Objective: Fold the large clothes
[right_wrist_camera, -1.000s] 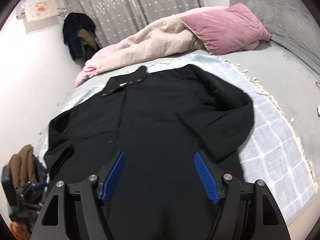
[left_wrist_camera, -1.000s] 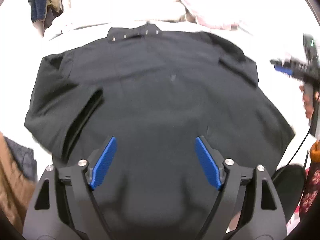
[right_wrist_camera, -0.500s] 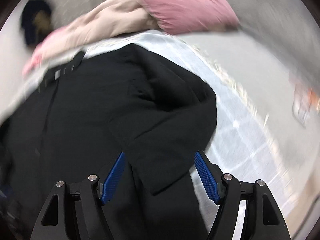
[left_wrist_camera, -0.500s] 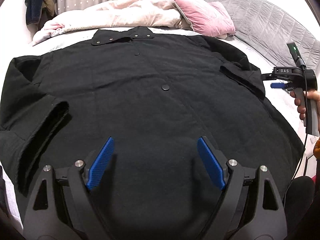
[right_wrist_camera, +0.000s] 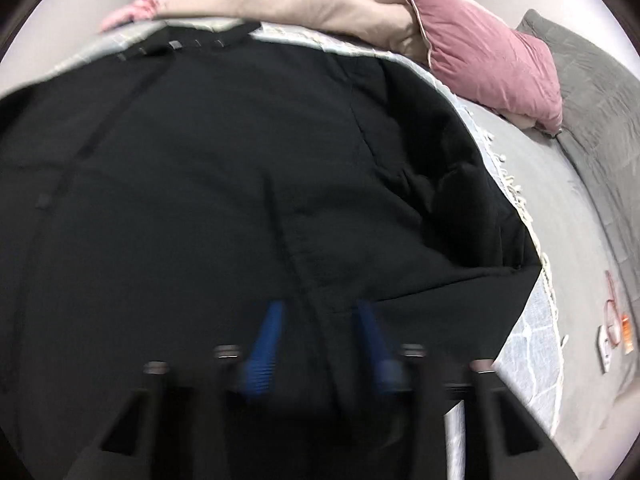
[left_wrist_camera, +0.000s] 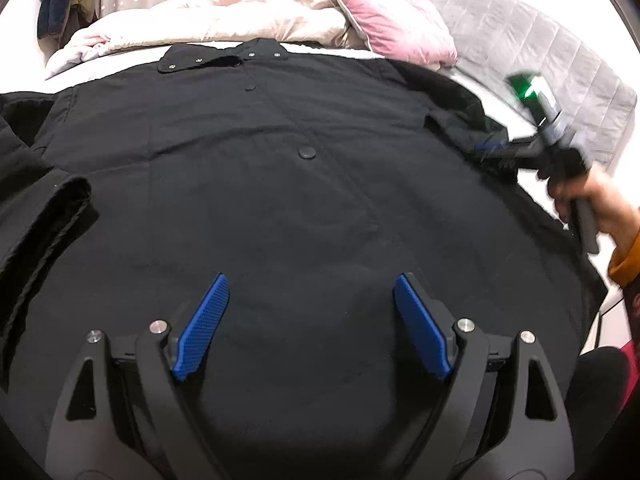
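Black coat (left_wrist_camera: 304, 200) spread flat, front up, on the bed (right_wrist_camera: 560, 216).

Its collar (left_wrist_camera: 224, 58) lies toward the quilt (left_wrist_camera: 224, 12) and pink pillow (left_wrist_camera: 396, 28); one sleeve (left_wrist_camera: 44, 216) is folded in along the side. The left gripper (left_wrist_camera: 310, 304) hovers over the lower front, jaws wide apart, holding nothing. The right gripper (right_wrist_camera: 320, 320) sits low over the other sleeve's (right_wrist_camera: 420, 264) edge, fingers (right_wrist_camera: 266, 336) narrowed with a gap between; motion blur leaves it unclear whether cloth lies between them. A fringed blanket (right_wrist_camera: 524, 340) shows beside the coat.

No legible txt anywhere.
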Demonstrator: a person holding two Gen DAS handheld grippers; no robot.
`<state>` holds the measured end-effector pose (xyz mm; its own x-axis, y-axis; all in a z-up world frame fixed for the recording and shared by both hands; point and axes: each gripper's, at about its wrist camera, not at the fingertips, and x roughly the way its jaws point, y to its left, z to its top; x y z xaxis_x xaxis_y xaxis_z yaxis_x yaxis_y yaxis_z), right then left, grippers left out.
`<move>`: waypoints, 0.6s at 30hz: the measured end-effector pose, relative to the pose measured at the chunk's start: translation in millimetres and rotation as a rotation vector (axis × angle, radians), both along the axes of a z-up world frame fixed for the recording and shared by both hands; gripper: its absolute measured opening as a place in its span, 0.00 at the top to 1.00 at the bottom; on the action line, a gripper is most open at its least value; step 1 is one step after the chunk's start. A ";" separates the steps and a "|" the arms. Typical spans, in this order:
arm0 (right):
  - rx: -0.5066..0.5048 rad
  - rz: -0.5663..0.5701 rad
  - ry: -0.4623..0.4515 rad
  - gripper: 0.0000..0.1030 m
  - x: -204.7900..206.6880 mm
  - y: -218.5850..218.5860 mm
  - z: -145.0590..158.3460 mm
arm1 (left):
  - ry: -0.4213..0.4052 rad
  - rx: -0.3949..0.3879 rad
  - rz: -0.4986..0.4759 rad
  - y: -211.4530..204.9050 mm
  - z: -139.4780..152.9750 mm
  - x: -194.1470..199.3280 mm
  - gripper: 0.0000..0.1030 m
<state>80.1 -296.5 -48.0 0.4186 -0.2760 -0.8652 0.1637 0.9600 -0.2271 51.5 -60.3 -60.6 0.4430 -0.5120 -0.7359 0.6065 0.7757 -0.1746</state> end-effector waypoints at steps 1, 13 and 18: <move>0.016 0.003 -0.024 0.87 -3.2 -4.8 9.9 | 0.000 0.001 -0.001 -0.4 -0.5 0.0 0.17; -0.138 -0.397 -0.358 0.94 -53.5 -196.0 180.5 | -0.006 -0.007 -0.006 -1.3 -0.8 -4.0 0.17; -0.182 -0.557 -0.347 0.94 -49.3 -278.6 181.4 | 0.007 0.001 -0.006 -2.9 -3.3 -1.7 0.17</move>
<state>30.8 -575.1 133.4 0.4171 -0.6590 -0.6259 0.7149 0.6631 -0.2218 49.8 -63.2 -63.9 0.4346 -0.5144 -0.7393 0.6101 0.7720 -0.1784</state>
